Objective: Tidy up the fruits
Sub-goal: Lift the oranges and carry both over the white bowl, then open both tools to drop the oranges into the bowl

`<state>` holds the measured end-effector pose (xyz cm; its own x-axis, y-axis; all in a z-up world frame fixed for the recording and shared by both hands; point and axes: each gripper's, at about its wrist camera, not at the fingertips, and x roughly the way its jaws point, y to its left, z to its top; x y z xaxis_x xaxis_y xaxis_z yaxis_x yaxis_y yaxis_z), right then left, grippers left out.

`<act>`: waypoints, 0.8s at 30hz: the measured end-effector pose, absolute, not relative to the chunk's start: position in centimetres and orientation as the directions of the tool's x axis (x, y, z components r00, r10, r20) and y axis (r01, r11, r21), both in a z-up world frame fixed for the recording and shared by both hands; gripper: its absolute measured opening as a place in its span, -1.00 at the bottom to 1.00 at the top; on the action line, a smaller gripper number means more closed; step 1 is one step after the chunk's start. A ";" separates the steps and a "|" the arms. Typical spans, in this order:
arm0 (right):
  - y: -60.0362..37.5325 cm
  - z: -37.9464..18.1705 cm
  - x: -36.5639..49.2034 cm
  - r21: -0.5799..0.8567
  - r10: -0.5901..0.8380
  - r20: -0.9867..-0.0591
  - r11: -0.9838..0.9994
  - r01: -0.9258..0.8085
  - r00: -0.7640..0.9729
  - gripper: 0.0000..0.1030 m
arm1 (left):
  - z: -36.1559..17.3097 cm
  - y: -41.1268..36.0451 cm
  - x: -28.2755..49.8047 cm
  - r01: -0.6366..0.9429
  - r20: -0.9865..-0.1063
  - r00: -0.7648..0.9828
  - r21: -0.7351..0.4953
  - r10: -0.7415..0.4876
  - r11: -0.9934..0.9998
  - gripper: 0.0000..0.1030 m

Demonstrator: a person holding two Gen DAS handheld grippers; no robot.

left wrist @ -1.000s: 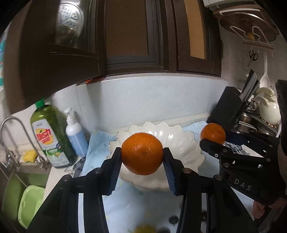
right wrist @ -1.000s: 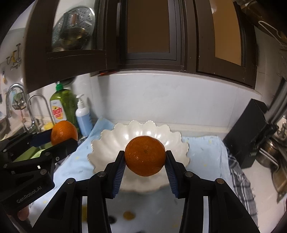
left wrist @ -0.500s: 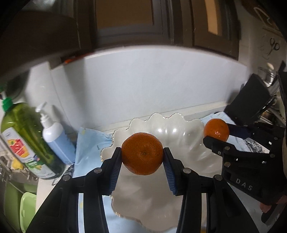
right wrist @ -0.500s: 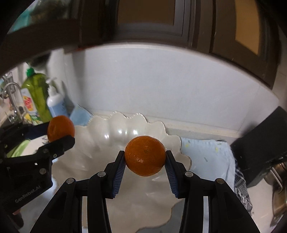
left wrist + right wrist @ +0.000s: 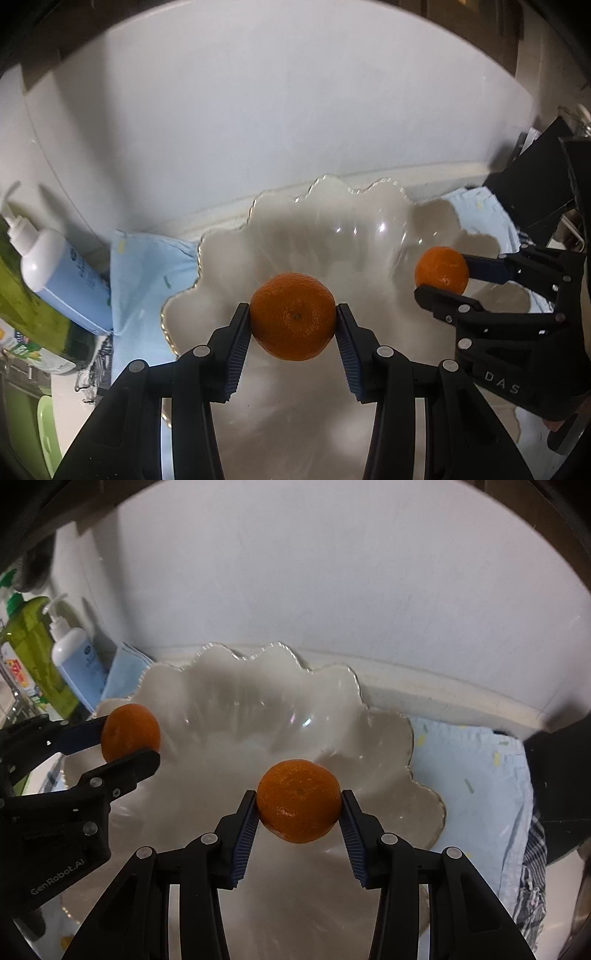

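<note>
Here the left gripper (image 5: pixel 293 319) squeezes an orange (image 5: pixel 293 315) between its two blue pads, one pad on each side of the fruit. The right gripper (image 5: pixel 298 802) does the same with a second orange (image 5: pixel 298 800). Both oranges hang in the air over a big white bowl (image 5: pixel 258 709) with a wavy rim. Neither orange touches the bowl. The two grippers sit side by side, the left one over the left part of the bowl and the right one over the right part. The bowl stands on a light blue cloth (image 5: pixel 469 760) spread on the worktop, close to the white wall. To the left of the bowl stand a white and blue pump bottle (image 5: pixel 55 273) and a green soap bottle (image 5: pixel 33 325), touching each other. A black block (image 5: pixel 532 188) stands to the right of the bowl.
</note>
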<state>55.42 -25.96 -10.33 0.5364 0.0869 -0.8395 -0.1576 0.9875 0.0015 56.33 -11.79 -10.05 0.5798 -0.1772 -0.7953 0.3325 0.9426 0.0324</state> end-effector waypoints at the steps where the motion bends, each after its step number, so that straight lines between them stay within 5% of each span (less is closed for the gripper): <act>1: -26.0 -10.6 55.6 0.000 0.085 -0.844 0.987 -0.159 0.529 -0.13 | -10.4 -11.9 56.6 0.334 -0.804 0.568 0.029 -0.177 0.942 -0.13; 11: -26.3 -12.1 56.5 0.005 0.083 -0.873 0.987 -0.162 0.481 -0.12 | -12.1 -11.8 58.1 0.326 -0.846 0.508 0.015 -0.162 0.945 -0.10; 14: -26.3 -12.4 56.6 -0.018 0.062 -0.878 0.987 -0.162 0.475 -0.08 | -12.1 -11.9 58.0 0.323 -0.845 0.512 0.020 -0.157 0.946 0.25; 15: -26.4 -12.4 56.6 -0.022 0.057 -0.877 0.987 -0.159 0.478 0.11 | -11.9 -12.0 57.9 0.318 -0.837 0.525 0.027 -0.152 0.948 0.36; 17: -26.7 -12.1 56.4 -0.026 0.049 -0.868 0.989 -0.144 0.493 0.31 | -11.4 -12.0 57.8 0.313 -0.826 0.545 0.040 -0.145 0.949 0.37; 24: -27.5 -10.3 54.8 -0.056 0.014 -0.835 0.992 -0.110 0.550 0.33 | -9.4 -10.6 56.8 0.267 -0.795 0.597 0.067 -0.110 0.961 0.62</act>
